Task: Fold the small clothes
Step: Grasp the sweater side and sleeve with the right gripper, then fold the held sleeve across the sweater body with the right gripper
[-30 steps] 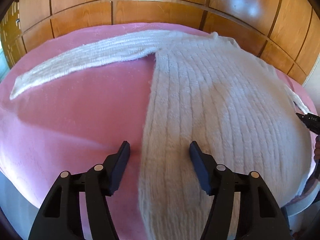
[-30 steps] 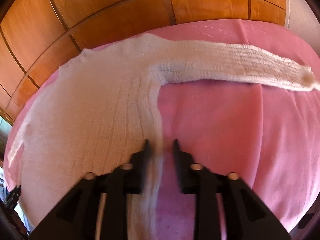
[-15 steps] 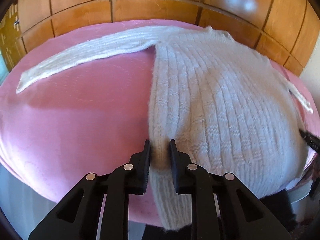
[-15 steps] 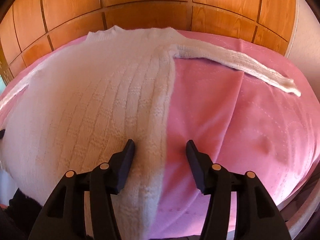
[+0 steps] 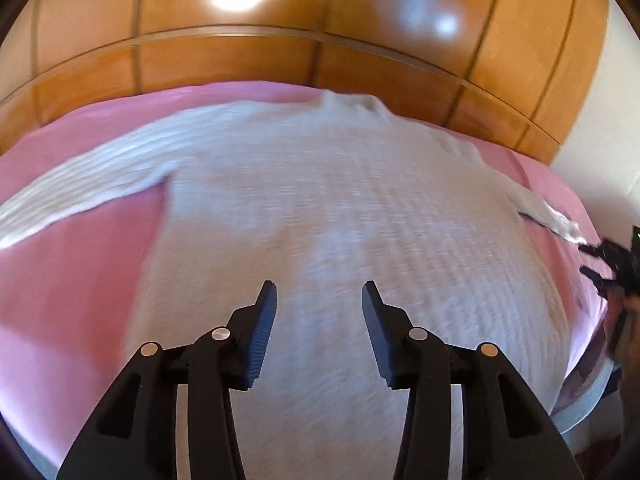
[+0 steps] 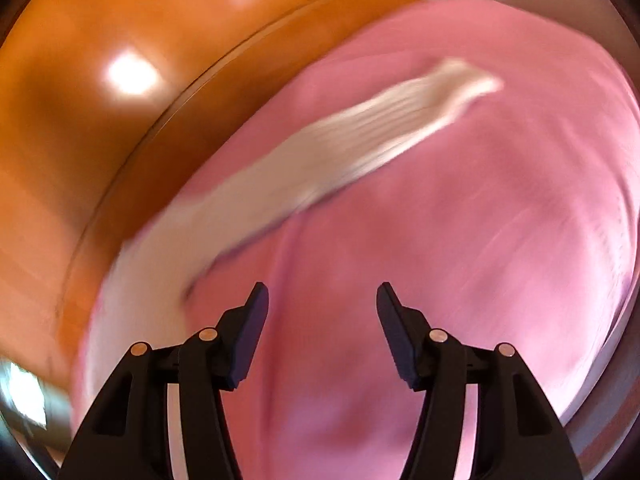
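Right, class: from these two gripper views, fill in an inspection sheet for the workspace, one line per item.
Surface: pink bedspread, mostly smooth.
Job's things: white knit sweater lying flat, both sleeves spread outward; right sleeve blurred.
Clutter: nothing seen.
Grippers: left gripper open above the sweater body; right gripper open over bare bedspread. Neither holds anything.
Cables: nothing seen.
Surroundings: wooden headboard behind the bed.

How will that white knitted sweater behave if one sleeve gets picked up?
Probably floppy: the sweater lies limp and flat on the pink bedspread, so a lifted sleeve would likely droop and drag. Its fuzzy ribbed knit looks grippy, not slippery, and may stretch.
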### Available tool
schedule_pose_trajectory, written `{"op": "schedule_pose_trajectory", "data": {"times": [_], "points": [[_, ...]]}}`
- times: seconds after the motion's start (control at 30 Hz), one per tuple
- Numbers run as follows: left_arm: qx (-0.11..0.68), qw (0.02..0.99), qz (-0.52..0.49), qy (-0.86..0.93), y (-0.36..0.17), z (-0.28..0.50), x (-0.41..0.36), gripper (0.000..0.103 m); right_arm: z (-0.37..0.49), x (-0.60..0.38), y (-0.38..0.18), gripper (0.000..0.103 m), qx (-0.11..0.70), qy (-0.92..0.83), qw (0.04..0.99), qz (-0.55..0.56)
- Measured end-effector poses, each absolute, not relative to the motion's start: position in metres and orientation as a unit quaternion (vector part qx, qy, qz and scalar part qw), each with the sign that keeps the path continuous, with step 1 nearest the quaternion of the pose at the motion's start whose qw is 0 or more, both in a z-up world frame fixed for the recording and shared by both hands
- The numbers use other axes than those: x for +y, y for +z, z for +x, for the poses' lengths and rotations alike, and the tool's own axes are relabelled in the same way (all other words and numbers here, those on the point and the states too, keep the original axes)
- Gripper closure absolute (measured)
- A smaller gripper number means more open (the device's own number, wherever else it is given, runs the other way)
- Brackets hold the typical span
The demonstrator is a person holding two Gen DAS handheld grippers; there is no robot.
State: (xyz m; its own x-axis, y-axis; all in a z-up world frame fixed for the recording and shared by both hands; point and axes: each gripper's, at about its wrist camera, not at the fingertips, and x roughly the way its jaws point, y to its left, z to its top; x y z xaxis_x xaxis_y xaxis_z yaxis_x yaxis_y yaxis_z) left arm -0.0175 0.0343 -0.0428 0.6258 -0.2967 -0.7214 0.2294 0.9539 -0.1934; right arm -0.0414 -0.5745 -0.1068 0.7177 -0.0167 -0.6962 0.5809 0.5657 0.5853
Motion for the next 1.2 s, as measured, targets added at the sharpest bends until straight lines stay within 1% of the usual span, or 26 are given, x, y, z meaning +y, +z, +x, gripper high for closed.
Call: {"op": "schedule_pose_trajectory", "data": {"times": [0.07,0.13,0.23,0.27,0.3,0.33,0.37,0.4,0.47,0.5,0.57,0.6,0.8,0.9,1.07,1.13,1.17,1.2], "points": [[0.414,0.898,-0.029,-0.15,-0.049,-0.007,0.019,0.06,-0.033,-0.607,-0.116,0.048,0.315,-0.218,0.802,0.459],[0.428,0.889,-0.023,-0.159,-0.059,0.003,0.005,0.06,-0.024,-0.636,-0.123,0.052,0.301,-0.245,0.783,0.486],[0.441,0.883,-0.015,-0.158,-0.068,0.011,-0.003,0.06,-0.004,-0.664,-0.128,0.053,0.303,-0.282,0.773,0.482],[0.441,0.883,-0.014,-0.159,-0.069,0.011,-0.003,0.06,0.002,-0.668,-0.127,0.055,0.307,-0.287,0.773,0.475],[0.442,0.882,-0.013,-0.161,-0.07,0.011,-0.002,0.06,0.012,-0.671,-0.125,0.065,0.317,-0.295,0.774,0.461],[0.443,0.881,-0.014,-0.163,-0.07,0.012,-0.001,0.06,0.022,-0.672,-0.123,0.083,0.328,-0.296,0.778,0.447],[0.445,0.88,-0.018,-0.166,-0.07,0.013,0.001,0.06,0.034,-0.671,-0.12,0.09,0.345,-0.293,0.781,0.431],[0.446,0.879,-0.021,-0.168,-0.069,0.013,0.003,0.06,0.042,-0.667,-0.116,0.095,0.352,-0.293,0.785,0.416],[0.447,0.878,-0.029,-0.172,-0.068,0.015,0.006,0.059,0.051,-0.657,-0.099,0.096,0.346,-0.275,0.804,0.397],[0.448,0.876,-0.039,-0.175,-0.067,0.016,0.009,0.056,0.058,-0.642,-0.083,0.096,0.335,-0.242,0.821,0.393],[0.446,0.874,-0.06,-0.183,-0.065,0.016,0.014,0.048,0.07,-0.611,-0.057,0.096,0.325,-0.188,0.85,0.37],[0.441,0.876,-0.067,-0.184,-0.064,0.017,0.016,0.046,0.079,-0.592,-0.044,0.096,0.324,-0.16,0.864,0.351],[0.437,0.874,-0.1,-0.186,-0.06,0.027,0.023,0.045,0.13,-0.455,0.006,0.097,0.324,0.01,0.906,0.272],[0.437,0.872,-0.126,-0.179,-0.057,0.032,0.034,0.045,0.154,-0.379,0.013,0.097,0.332,0.083,0.907,0.244],[0.437,0.867,-0.163,-0.175,-0.05,0.043,0.049,0.045,0.189,-0.26,-0.009,0.097,0.379,0.176,0.886,0.201],[0.436,0.866,-0.169,-0.178,-0.048,0.05,0.052,0.045,0.2,-0.233,-0.018,0.091,0.396,0.205,0.874,0.192],[0.436,0.866,-0.17,-0.176,-0.047,0.053,0.053,0.045,0.2,-0.221,-0.024,0.064,0.402,0.213,0.87,0.19],[0.435,0.867,-0.171,-0.174,-0.046,0.057,0.055,0.045,0.193,-0.213,-0.024,0.052,0.398,0.213,0.872,0.191]]}}
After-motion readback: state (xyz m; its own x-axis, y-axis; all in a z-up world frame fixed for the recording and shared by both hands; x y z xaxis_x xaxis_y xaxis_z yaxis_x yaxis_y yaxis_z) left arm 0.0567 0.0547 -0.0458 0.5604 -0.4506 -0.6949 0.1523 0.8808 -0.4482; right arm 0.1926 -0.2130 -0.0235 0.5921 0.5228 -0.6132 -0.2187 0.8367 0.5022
